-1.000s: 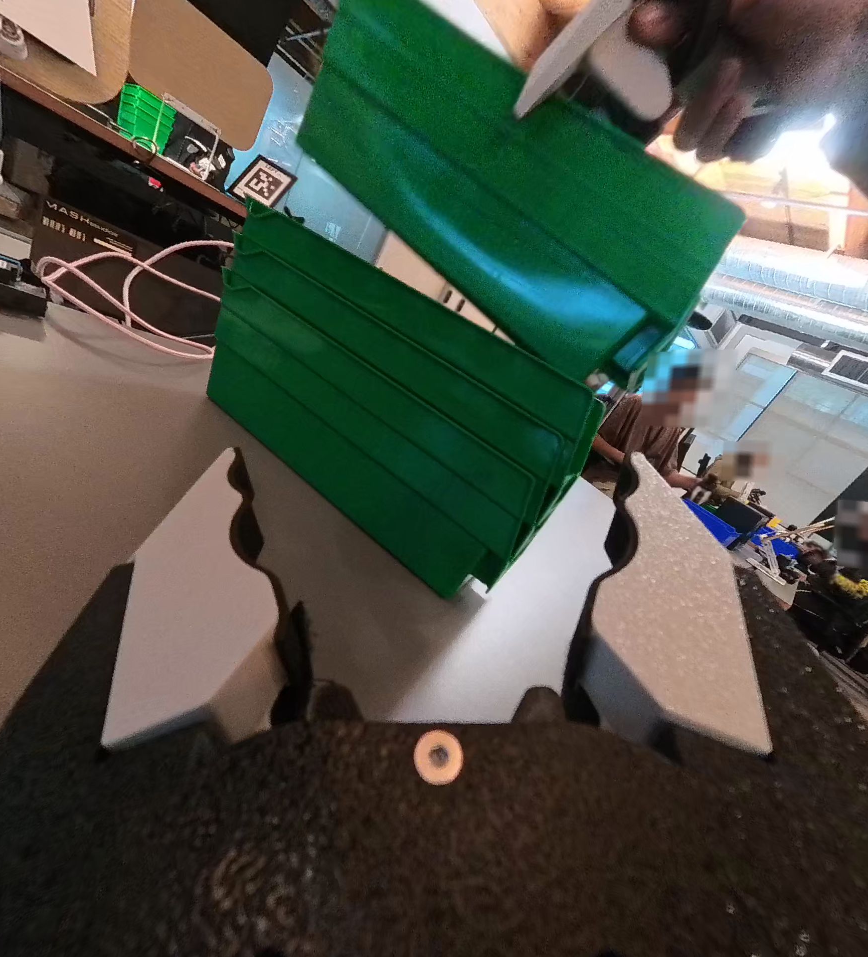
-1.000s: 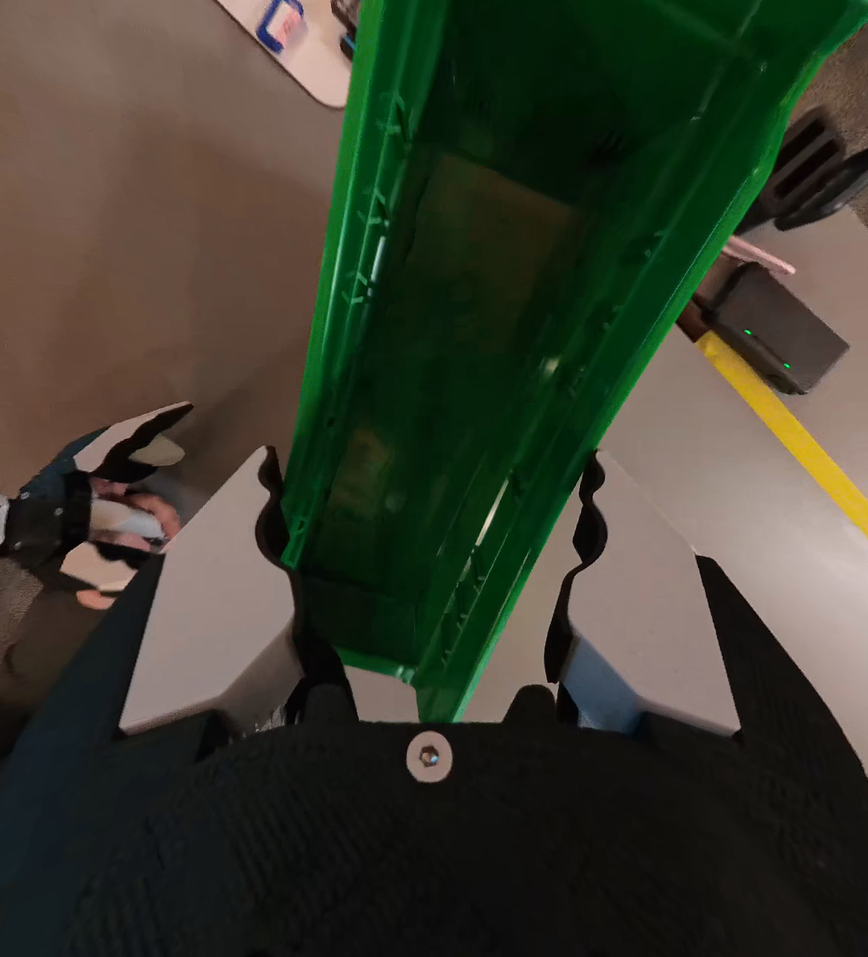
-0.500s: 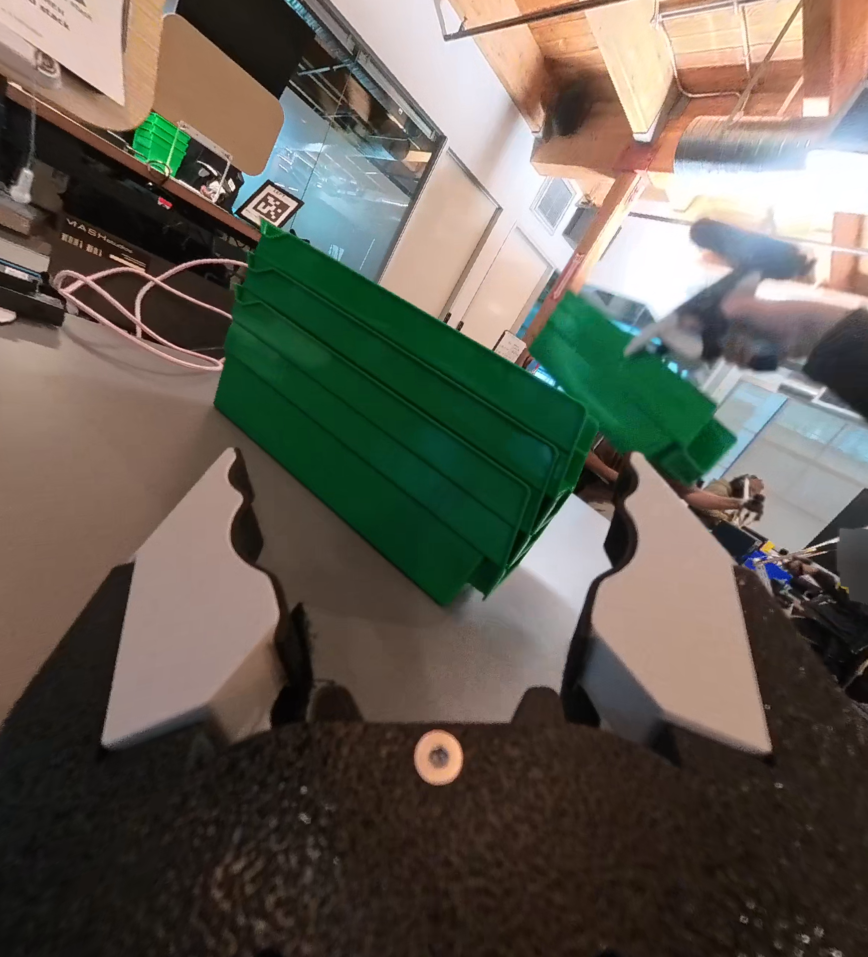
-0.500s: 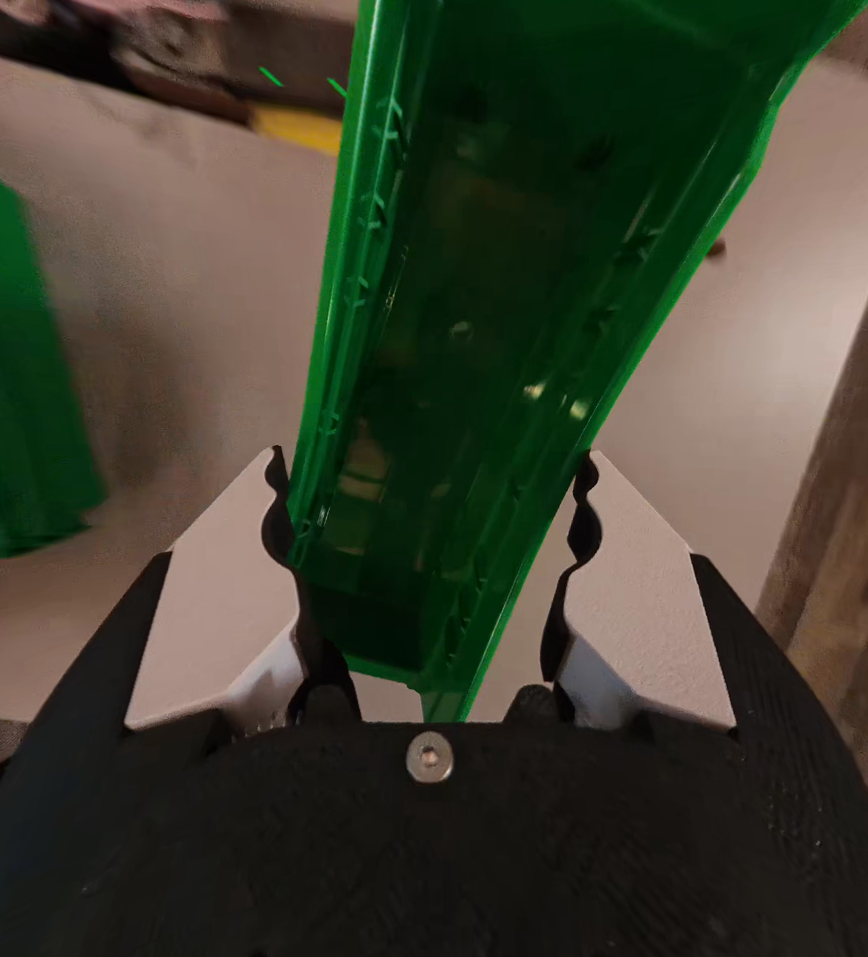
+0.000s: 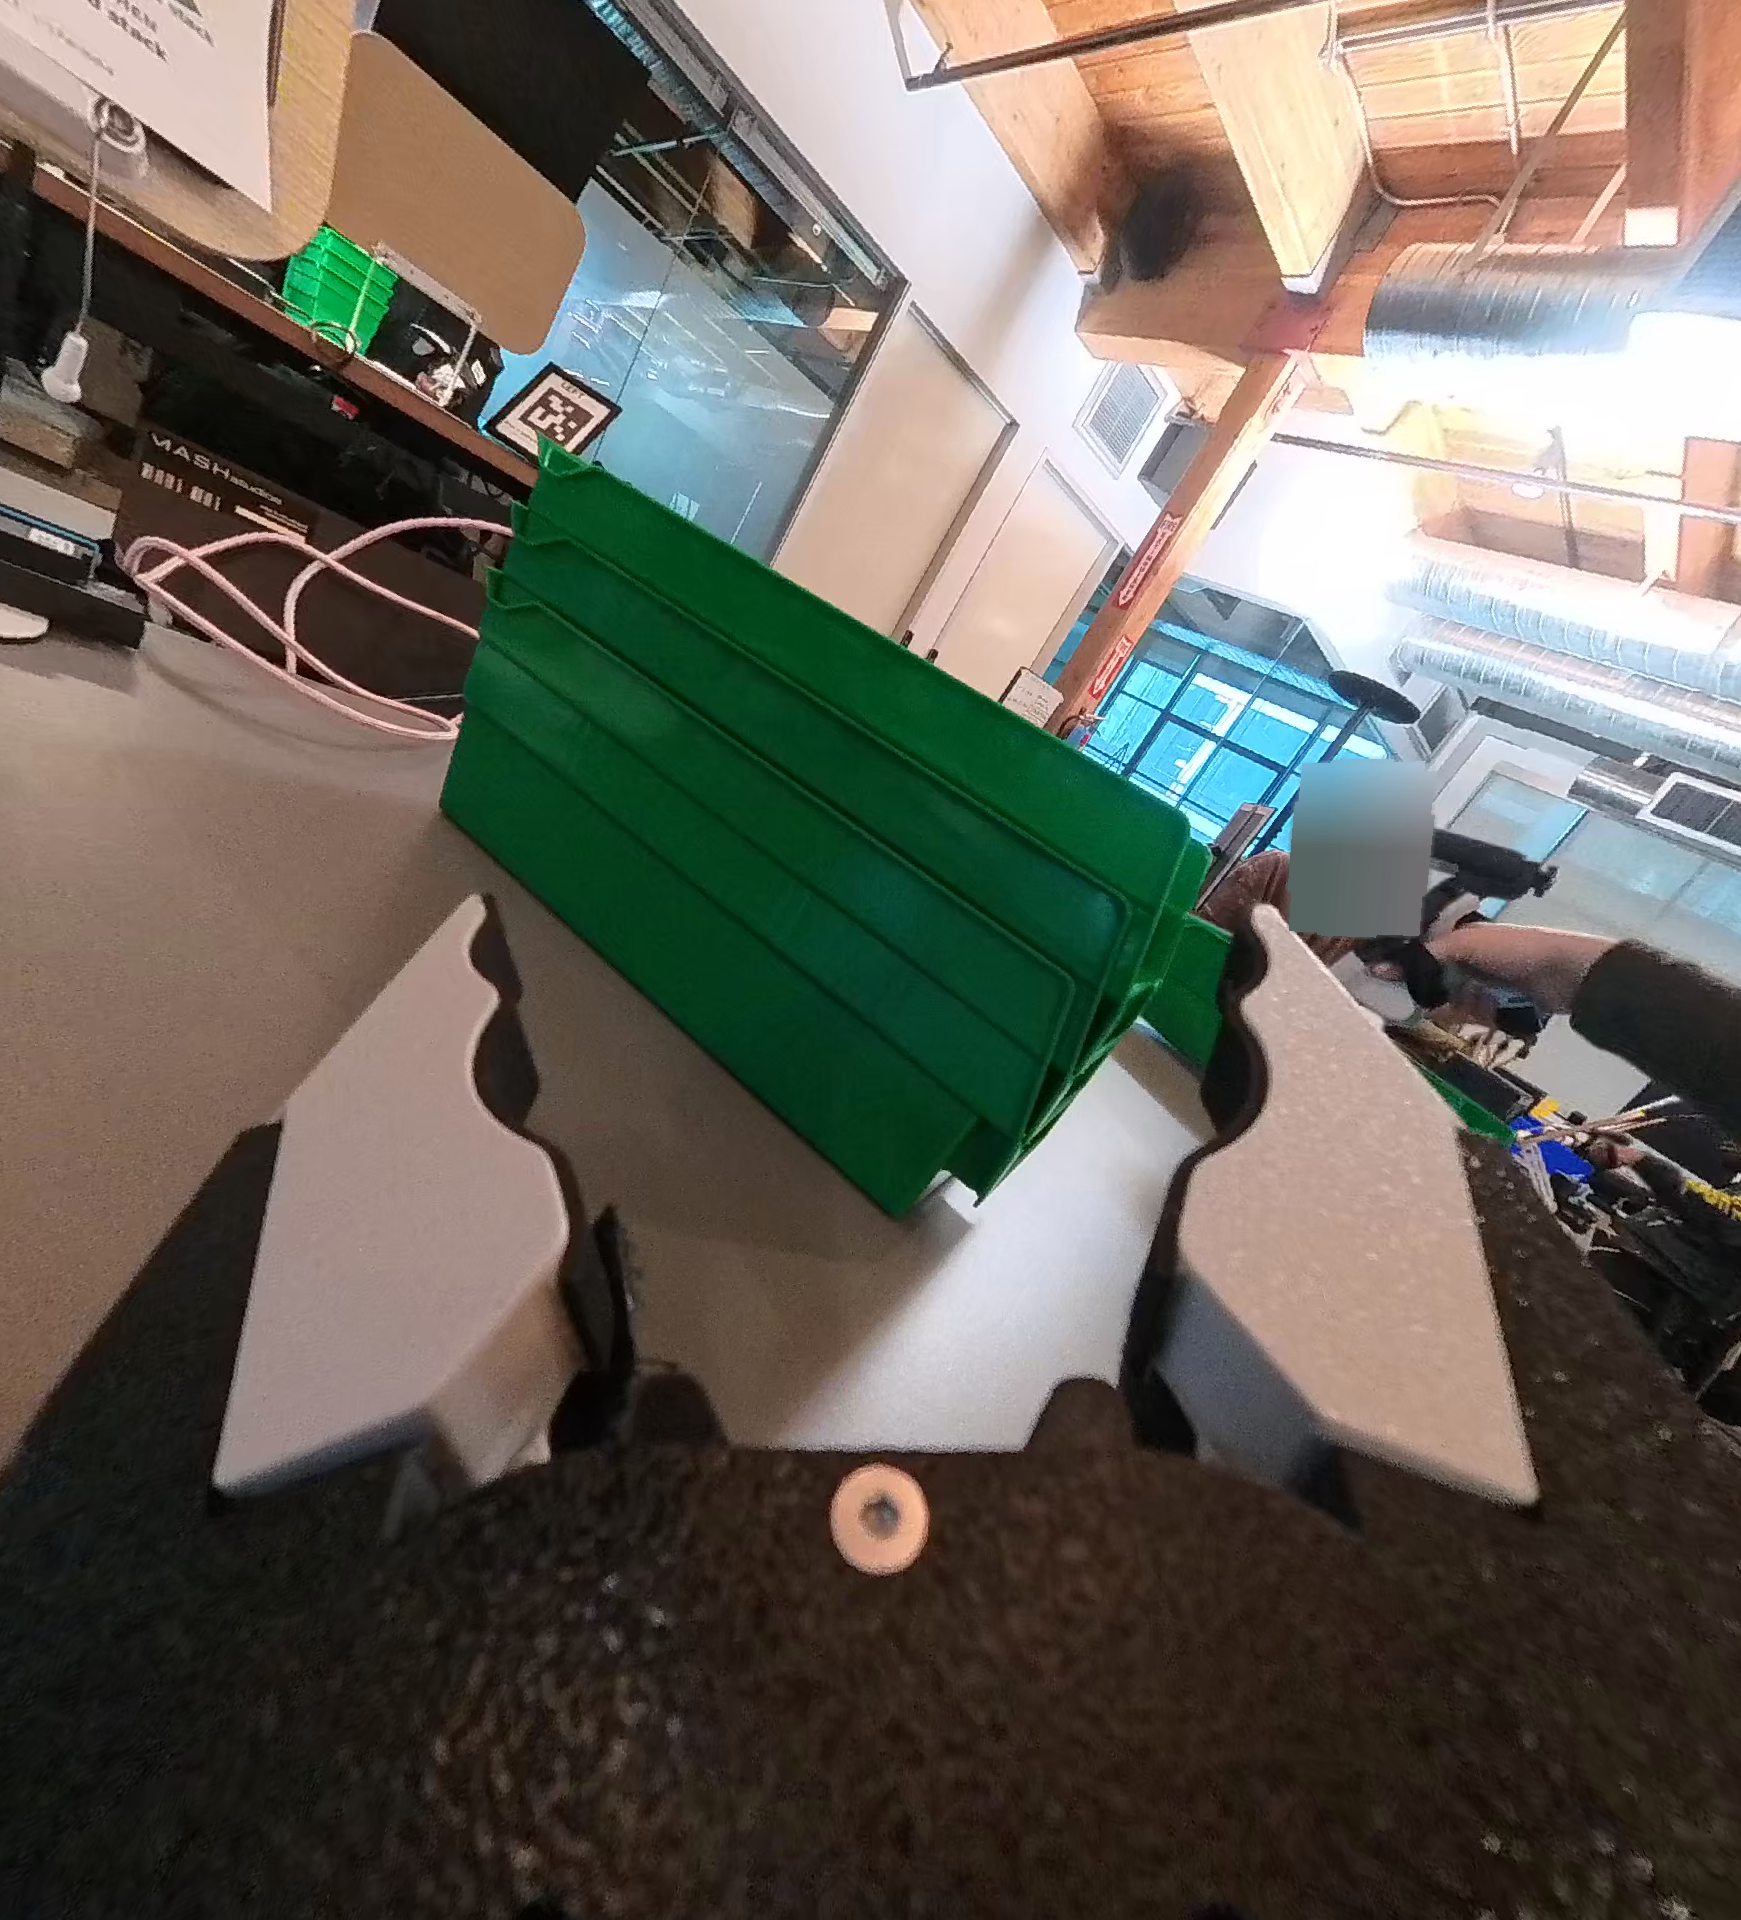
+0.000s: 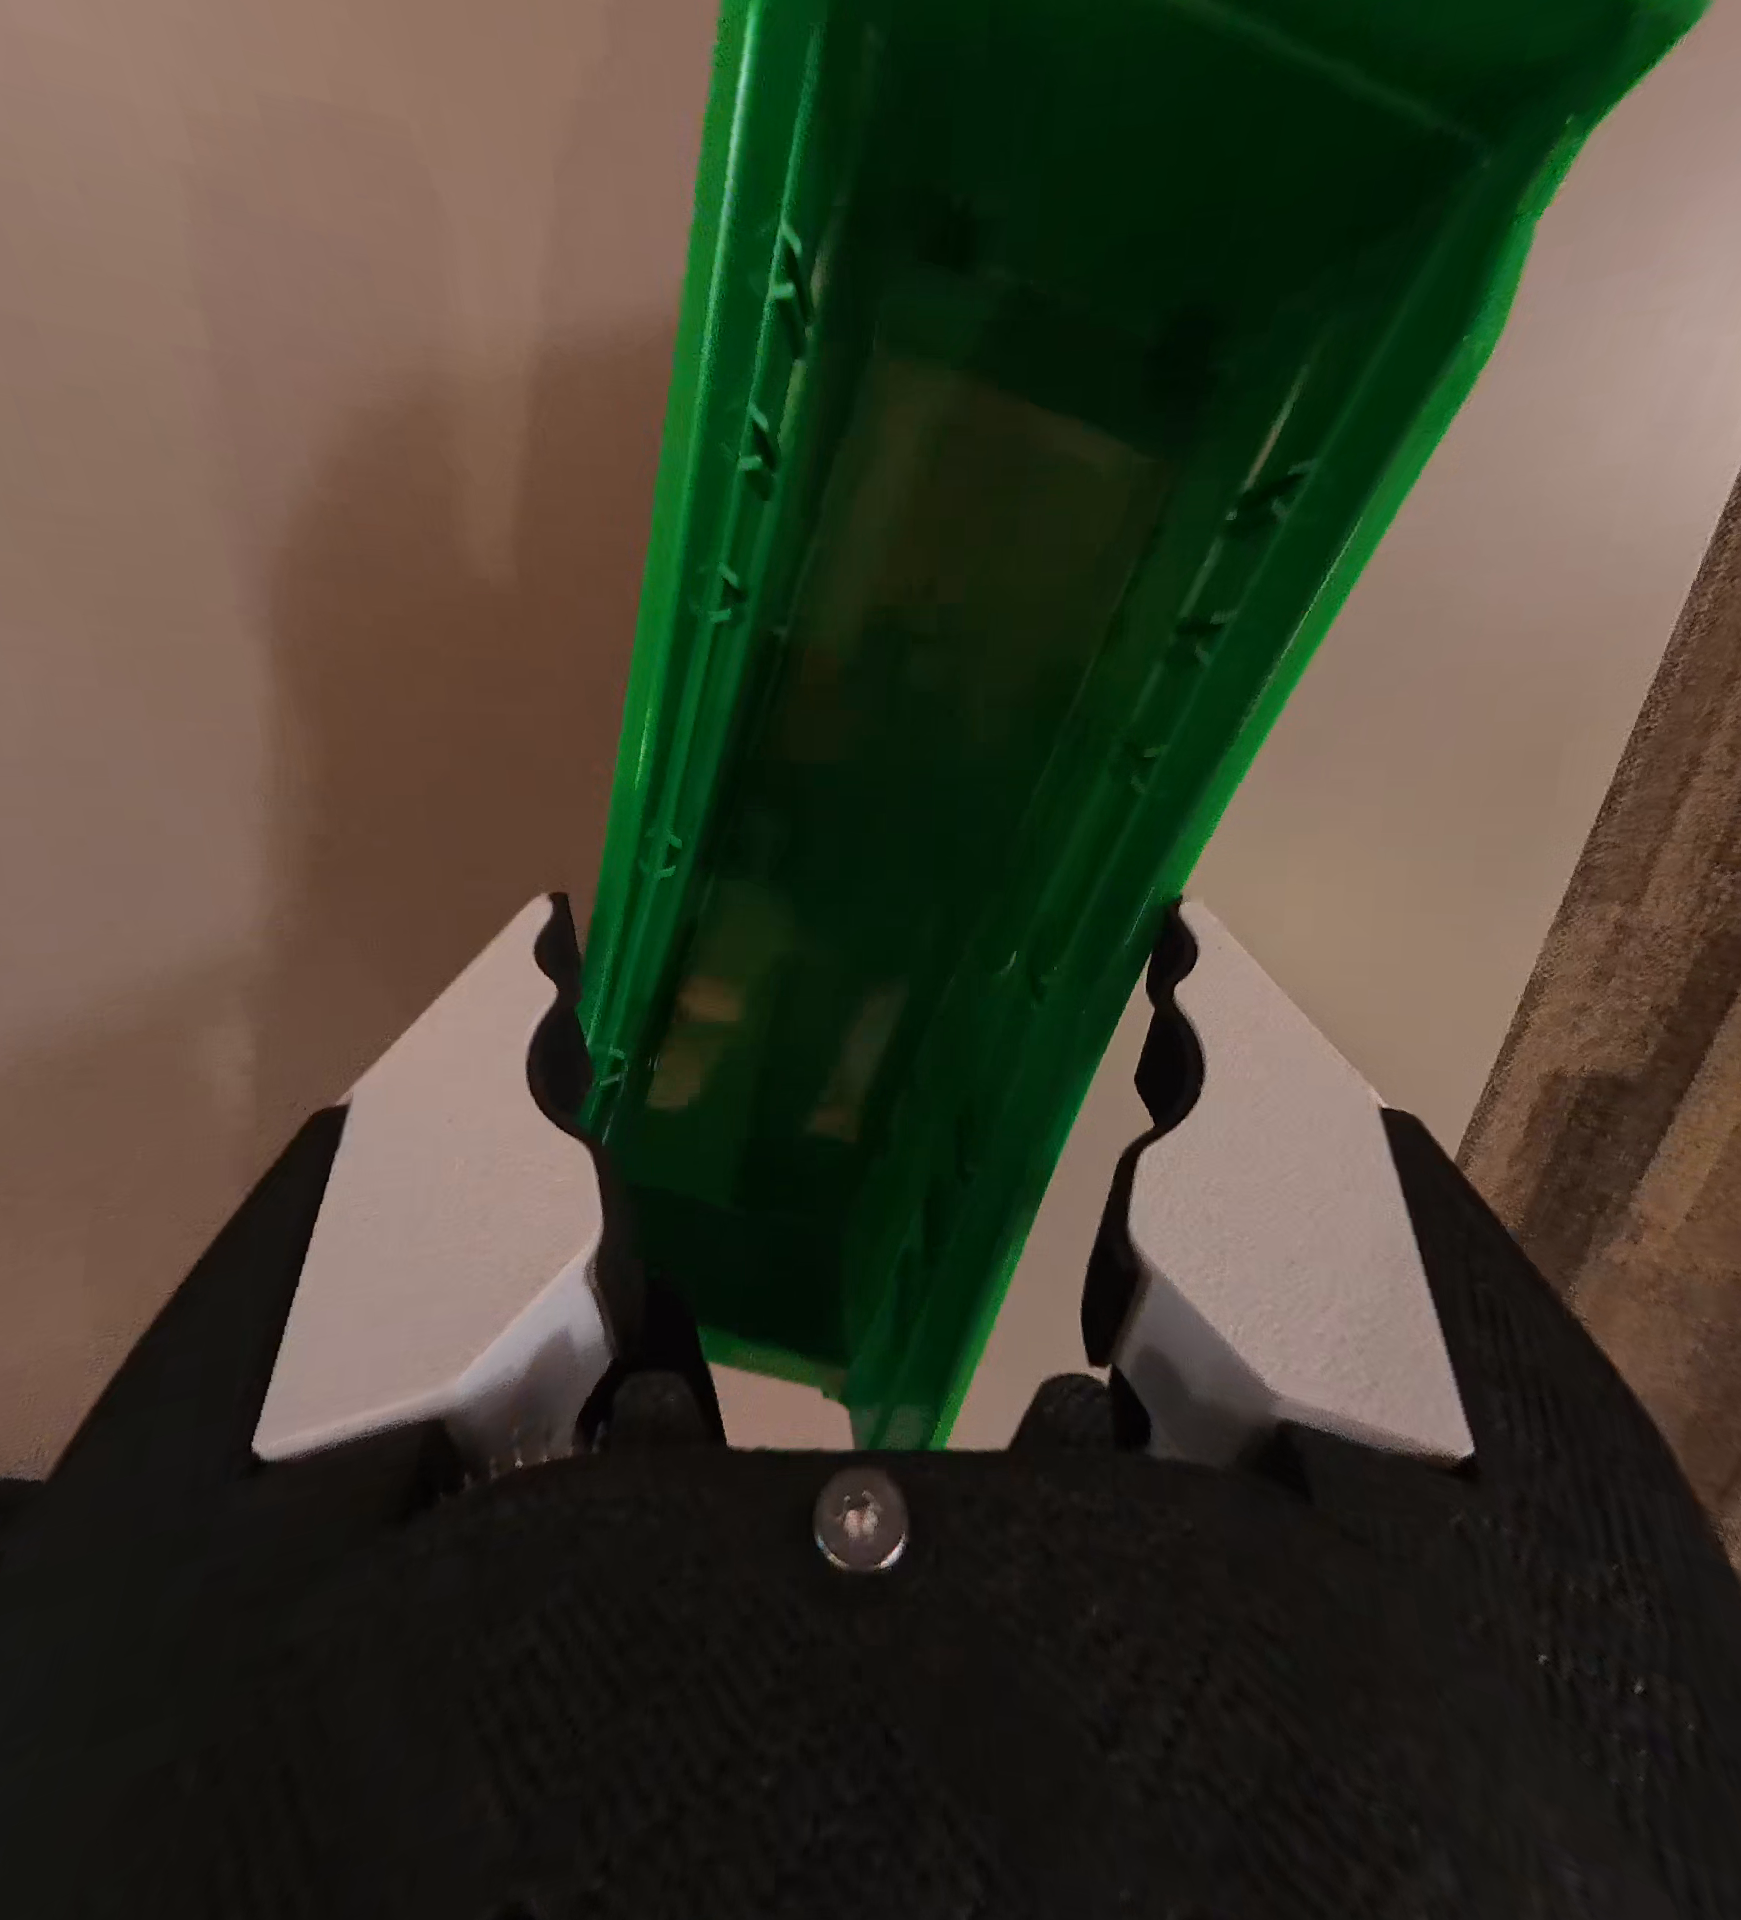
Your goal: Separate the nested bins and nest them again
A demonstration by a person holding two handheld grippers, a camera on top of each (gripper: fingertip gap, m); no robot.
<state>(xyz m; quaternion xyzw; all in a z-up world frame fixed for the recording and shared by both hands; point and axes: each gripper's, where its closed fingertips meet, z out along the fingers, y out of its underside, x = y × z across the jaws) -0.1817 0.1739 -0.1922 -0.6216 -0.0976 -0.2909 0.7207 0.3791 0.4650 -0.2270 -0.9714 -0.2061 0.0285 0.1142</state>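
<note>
The left tongs [image 5: 866,1039] sit low over a grey tabletop [image 5: 118,935], their two pale fingers spread wide with nothing between them. Just ahead, apart from the fingertips, stands a stack [image 5: 793,862] of green bins nested one inside another, resting on the tabletop and running away at a slant. Bare tabletop lies open to the left of the stack and between it and the tongs. The tabletop's far edge falls away just past the stack's near right corner.

Behind the stack, a pink cable [image 5: 305,623] loops across the tabletop, and a square black-and-white marker [image 5: 554,407] stands on a shelf farther back. A dark box [image 5: 222,499] and a white sheet [image 5: 170,62] at the top left carry writing. A small green piece [image 5: 1193,987] shows past the stack's right end; what it belongs to is hard to make out. A sleeved arm [image 5: 1676,1029] enters from the right edge, cut off.

In the right wrist view, the right tongs [image 6: 861,914] have a single green bin [image 6: 949,623] between their fingers. The left finger presses the bin's rim; the right finger's contact is unclear, so the grip cannot be told for sure. The bin's far end is cut off at the top, with a wooden edge [image 6: 1676,831] to the right.
</note>
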